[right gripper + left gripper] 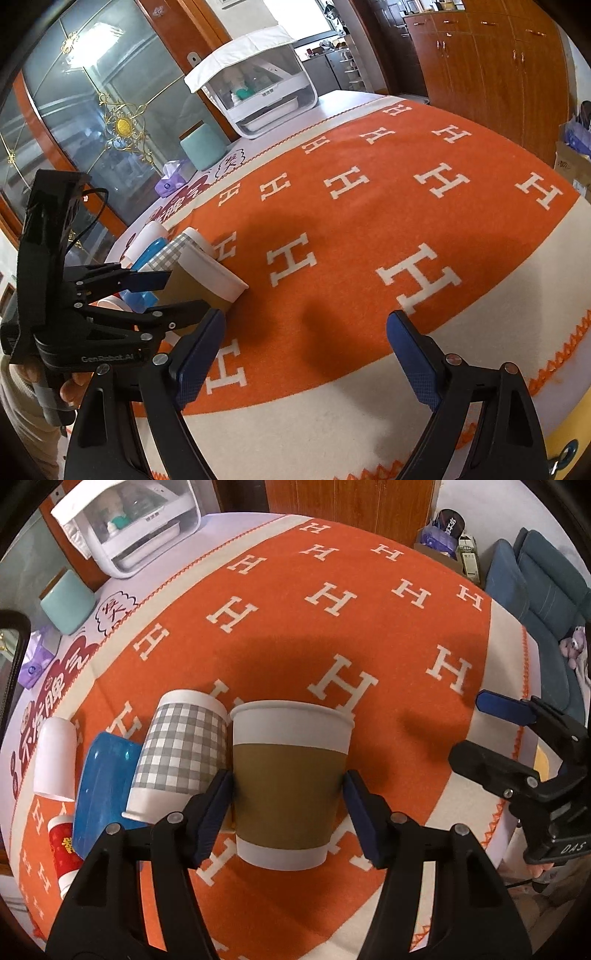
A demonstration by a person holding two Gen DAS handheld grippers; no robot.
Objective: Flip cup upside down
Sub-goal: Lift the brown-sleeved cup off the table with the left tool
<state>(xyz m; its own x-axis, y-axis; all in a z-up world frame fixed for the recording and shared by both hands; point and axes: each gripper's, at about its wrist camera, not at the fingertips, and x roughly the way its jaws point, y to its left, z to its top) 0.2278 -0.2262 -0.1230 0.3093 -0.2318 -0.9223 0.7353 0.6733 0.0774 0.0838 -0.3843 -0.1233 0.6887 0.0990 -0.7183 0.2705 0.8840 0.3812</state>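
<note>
A white paper cup with a brown sleeve (pixel 290 786) is between the blue pads of my left gripper (pixel 288 794), which is shut on its sleeve. In the right wrist view the same cup (pixel 205 278) is tilted, rim toward the orange cloth, held by the left gripper (pixel 177 295). My right gripper (pixel 306 354) is open and empty over the cloth's front edge; it also shows at the right of the left wrist view (pixel 491 720).
A grey checked cup (pixel 181 753), a blue container (pixel 103 782), a white cup (pixel 55 760) and a red-labelled cup (pixel 64 849) lie in a row left of the held cup. A white appliance (pixel 129 528), a teal canister (pixel 68 602) and a tissue pack (pixel 37 661) stand at the back left.
</note>
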